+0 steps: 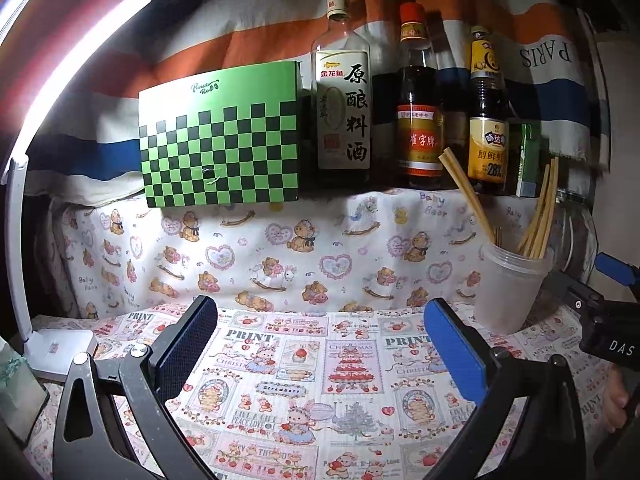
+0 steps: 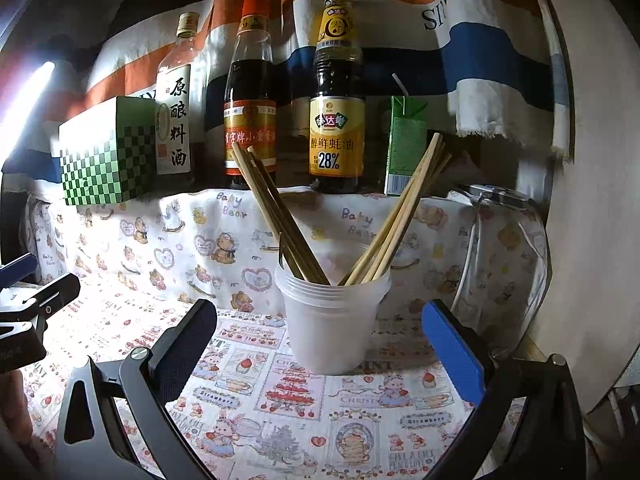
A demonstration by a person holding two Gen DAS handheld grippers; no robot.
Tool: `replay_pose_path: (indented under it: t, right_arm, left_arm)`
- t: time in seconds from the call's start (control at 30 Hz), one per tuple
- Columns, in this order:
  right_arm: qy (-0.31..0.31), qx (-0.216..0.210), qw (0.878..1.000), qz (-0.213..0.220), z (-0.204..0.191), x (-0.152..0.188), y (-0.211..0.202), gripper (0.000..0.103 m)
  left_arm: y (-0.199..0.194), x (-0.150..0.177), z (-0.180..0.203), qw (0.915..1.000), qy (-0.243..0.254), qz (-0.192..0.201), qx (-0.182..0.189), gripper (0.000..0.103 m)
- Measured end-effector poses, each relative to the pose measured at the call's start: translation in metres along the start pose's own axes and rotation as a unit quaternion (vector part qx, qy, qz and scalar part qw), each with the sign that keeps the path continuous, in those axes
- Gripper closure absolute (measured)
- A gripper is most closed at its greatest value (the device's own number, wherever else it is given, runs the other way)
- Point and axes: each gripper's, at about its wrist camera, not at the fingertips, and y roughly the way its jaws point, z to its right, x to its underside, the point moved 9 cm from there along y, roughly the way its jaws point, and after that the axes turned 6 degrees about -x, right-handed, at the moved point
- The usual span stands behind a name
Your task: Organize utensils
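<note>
We see both claws spread wide and empty: left gripper (image 1: 320, 344) over bare printed cloth (image 1: 304, 380), right gripper (image 2: 320, 344) facing the plastic cup (image 2: 332, 320). The chopsticks (image 2: 280, 216) stand in that cup, fanned into two leaning bundles. We judge them light, stiff and smooth, so likely to slip; we would pinch mid-shaft, above the rim. The cup looks light and tippable.

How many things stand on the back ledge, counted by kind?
Bottles: 3 (clear bottle, red-capped bottle, yellow-labelled bottle)
Boxes: 1 (checkered box)
Cartons: 1 (green carton)
Total: 5
</note>
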Motion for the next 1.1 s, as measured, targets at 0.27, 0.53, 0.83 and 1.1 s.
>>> replay_pose_path:
  t: [0.27,0.53,0.83,1.1]
  right_arm:
    - [-0.002,0.005,1.000,0.004,0.0005,-0.0013,-0.0018,0.000]
    - [-0.003,0.003,1.000,0.004,-0.0002,-0.0014,-0.0025,0.000]
    - [-0.002,0.007,1.000,0.004,0.0007,-0.0014,-0.0022,0.000]
    - [-0.002,0.009,1.000,0.006,0.0015,-0.0021,-0.0029,0.000]
  left_arm:
    - [-0.0004,-0.0003,0.0000,1.0000,0.000,0.000,0.000,0.000]
    - [-0.0012,-0.0007,0.0006,1.0000,0.000,0.003,0.002,0.000]
    - [-0.0013,-0.0008,0.0003,1.0000,0.000,0.003,0.001,0.000]
    - [-0.0023,-0.0009,-0.0006,1.0000,-0.001,0.005,-0.002,0.000]
